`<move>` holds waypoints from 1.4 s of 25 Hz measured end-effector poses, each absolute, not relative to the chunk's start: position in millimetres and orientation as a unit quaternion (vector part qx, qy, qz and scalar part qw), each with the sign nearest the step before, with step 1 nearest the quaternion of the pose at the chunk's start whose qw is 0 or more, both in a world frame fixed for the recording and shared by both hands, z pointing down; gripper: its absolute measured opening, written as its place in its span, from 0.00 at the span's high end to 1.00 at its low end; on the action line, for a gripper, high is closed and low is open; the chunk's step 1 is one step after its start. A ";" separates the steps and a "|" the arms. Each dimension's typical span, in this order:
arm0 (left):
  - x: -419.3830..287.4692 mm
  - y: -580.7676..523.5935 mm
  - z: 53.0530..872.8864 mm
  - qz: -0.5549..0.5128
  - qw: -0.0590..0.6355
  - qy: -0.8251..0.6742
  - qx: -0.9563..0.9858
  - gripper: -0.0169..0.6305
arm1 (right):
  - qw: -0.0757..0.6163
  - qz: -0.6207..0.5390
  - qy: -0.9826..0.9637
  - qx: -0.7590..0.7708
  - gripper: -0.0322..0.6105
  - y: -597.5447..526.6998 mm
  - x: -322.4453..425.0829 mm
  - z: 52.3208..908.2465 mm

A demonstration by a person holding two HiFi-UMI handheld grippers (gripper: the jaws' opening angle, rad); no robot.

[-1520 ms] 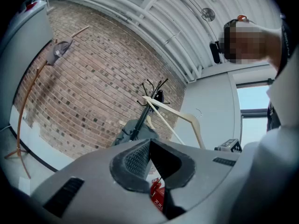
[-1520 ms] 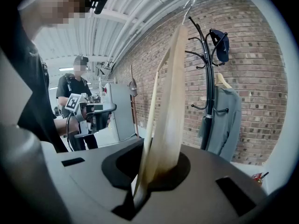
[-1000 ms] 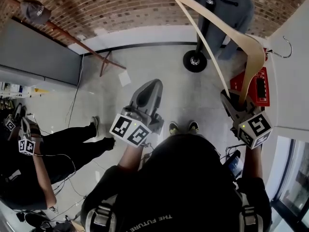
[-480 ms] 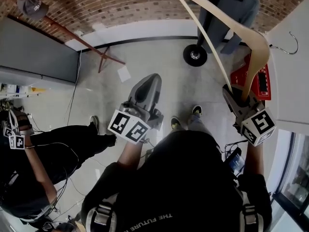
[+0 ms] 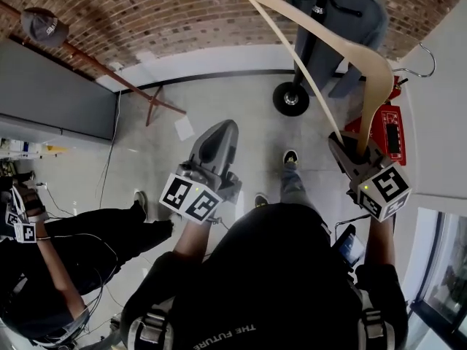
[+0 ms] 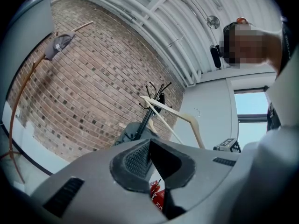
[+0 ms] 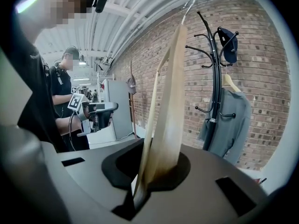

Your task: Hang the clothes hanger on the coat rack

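A pale wooden clothes hanger with a metal hook stands up from my right gripper, which is shut on one end of it. In the right gripper view the hanger rises from between the jaws of my right gripper. Beyond it to the right is the black coat rack, apart from the hanger, carrying a dark cap and a grey garment. My left gripper is held out level, shut and holding nothing. In the left gripper view, the rack and hanger show past my left gripper.
The rack's round base stands on the pale floor by the brick wall. A red fire extinguisher box sits by the white wall at the right. Another person with grippers is at the left, near a slanted wooden pole with a cap.
The person has stepped forward, one foot now ahead of the other. Both grippers have shifted with the step, the hanger still in the right one. The rack looks slightly nearer.
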State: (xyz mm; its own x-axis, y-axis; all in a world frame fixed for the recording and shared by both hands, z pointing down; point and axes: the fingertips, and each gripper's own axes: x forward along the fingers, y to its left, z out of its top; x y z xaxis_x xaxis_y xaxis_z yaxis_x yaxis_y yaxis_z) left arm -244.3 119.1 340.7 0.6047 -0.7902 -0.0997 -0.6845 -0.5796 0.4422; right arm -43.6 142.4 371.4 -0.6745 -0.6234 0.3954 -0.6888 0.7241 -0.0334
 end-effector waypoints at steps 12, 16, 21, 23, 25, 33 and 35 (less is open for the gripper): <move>-168.3 -11.0 322.1 -0.138 0.162 -0.419 0.883 0.94 | 0.188 0.069 -0.915 0.350 0.91 11.2 31.5 358.2; -142.4 -48.4 318.9 -0.133 0.159 -0.419 0.884 0.94 | 0.205 0.063 -0.914 0.344 0.90 -26.7 60.3 355.5; -113.4 -85.6 323.7 -0.128 0.159 -0.423 0.883 0.94 | 0.216 0.051 -0.918 0.328 0.90 -68.6 90.1 350.9; -103.4 -97.6 324.4 -0.128 0.158 -0.425 0.882 0.94 | 0.227 0.049 -0.919 0.319 0.90 -82.8 99.7 350.4; -97.1 -107.5 325.3 -0.128 0.155 -0.429 0.880 0.94 | 0.237 0.052 -0.919 0.309 0.91 -95.8 107.7 351.7; -87.8 -138.5 328.0 -0.128 0.154 -0.438 0.876 0.94 | 0.266 0.043 -0.915 0.302 0.91 -147.6 132.6 336.8; -88.8 -146.6 331.5 -0.130 0.158 -0.439 0.875 0.94 | 0.274 0.044 -0.911 0.303 0.91 -159.8 136.1 334.5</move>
State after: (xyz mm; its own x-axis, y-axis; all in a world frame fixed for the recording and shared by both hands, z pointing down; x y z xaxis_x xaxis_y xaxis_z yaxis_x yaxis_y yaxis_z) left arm -88.8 -146.6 331.5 0.5805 -0.8095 -0.0881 -0.7277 -0.5642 0.3901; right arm 136.1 -159.8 334.5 -0.6655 -0.5288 0.5269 -0.5767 0.8123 0.0868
